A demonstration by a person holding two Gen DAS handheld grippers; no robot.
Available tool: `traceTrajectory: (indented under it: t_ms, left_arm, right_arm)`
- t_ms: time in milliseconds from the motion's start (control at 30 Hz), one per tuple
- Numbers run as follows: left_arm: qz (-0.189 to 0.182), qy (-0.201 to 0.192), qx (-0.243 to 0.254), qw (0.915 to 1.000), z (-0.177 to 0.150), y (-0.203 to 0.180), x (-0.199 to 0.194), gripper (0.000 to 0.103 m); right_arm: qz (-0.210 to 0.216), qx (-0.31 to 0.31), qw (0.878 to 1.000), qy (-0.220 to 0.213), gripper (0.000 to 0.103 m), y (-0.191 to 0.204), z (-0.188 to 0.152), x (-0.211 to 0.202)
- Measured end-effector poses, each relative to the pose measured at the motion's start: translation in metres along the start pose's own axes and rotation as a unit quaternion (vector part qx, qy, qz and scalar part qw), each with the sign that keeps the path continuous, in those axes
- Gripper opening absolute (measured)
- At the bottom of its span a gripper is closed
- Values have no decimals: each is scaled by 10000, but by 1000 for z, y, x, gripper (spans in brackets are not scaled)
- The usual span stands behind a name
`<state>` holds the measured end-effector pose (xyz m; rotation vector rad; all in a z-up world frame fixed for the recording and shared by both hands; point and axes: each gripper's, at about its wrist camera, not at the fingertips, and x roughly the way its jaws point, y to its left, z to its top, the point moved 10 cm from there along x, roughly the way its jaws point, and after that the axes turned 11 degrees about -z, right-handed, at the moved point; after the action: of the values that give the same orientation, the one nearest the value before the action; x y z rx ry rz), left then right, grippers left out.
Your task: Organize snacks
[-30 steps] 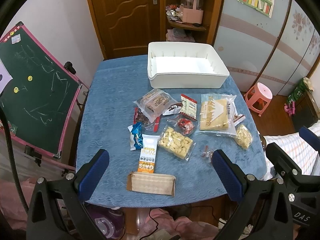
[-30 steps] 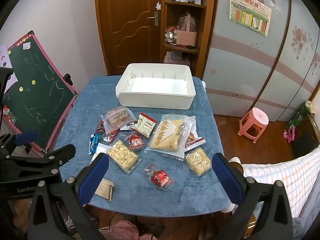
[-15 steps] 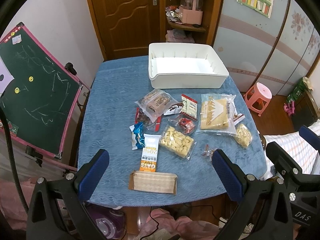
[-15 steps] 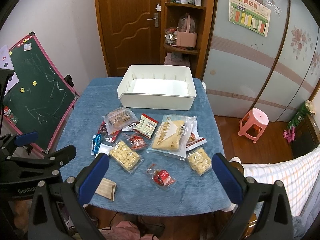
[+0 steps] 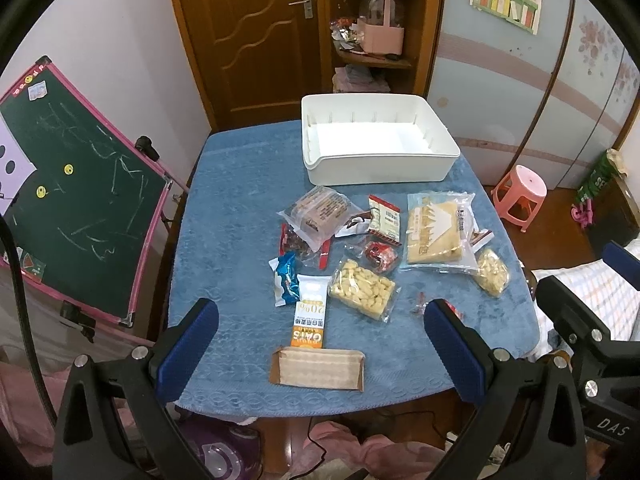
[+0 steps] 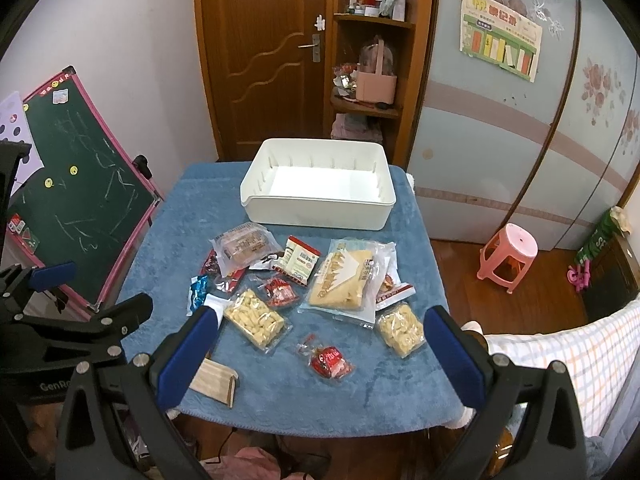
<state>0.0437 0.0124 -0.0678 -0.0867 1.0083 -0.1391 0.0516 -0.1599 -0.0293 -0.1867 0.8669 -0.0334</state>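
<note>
Black tongs (image 5: pixel 320 344); blue finger pads (image 5: pixel 186 348); silver screws; "DAS" lettering.

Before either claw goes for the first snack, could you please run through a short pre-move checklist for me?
1. White bin empty and upright: ok.
2. Left claw open, holding nothing: ok.
3. Right claw open, holding nothing: ok.
4. Red candy packet lies apart from other snacks, free to grasp: ok.
5. Large yellow wafer bag free of overlap: not ok, it covers a smaller packet.
6. Path across blue tablecloth to bin unobstructed: ok.
</note>
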Motion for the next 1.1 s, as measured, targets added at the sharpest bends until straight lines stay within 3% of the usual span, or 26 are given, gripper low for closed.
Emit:
traceTrajectory:
  t_ms: [567,833,1100]
  left_arm:
    - [-136,-37,-5,9999,3,-2,0,102]
    - [-208,381,-434,9981,-8,29,25,102]
    - [105,861,-970,9915,-45,78,58,102]
  right_arm:
    - [40,-7,10000,-28,103,0,-2,4]
    - [113,33,9995,306,103,-1,-9,28]
    - [65,118,9968,786,103,-9,-28,69]
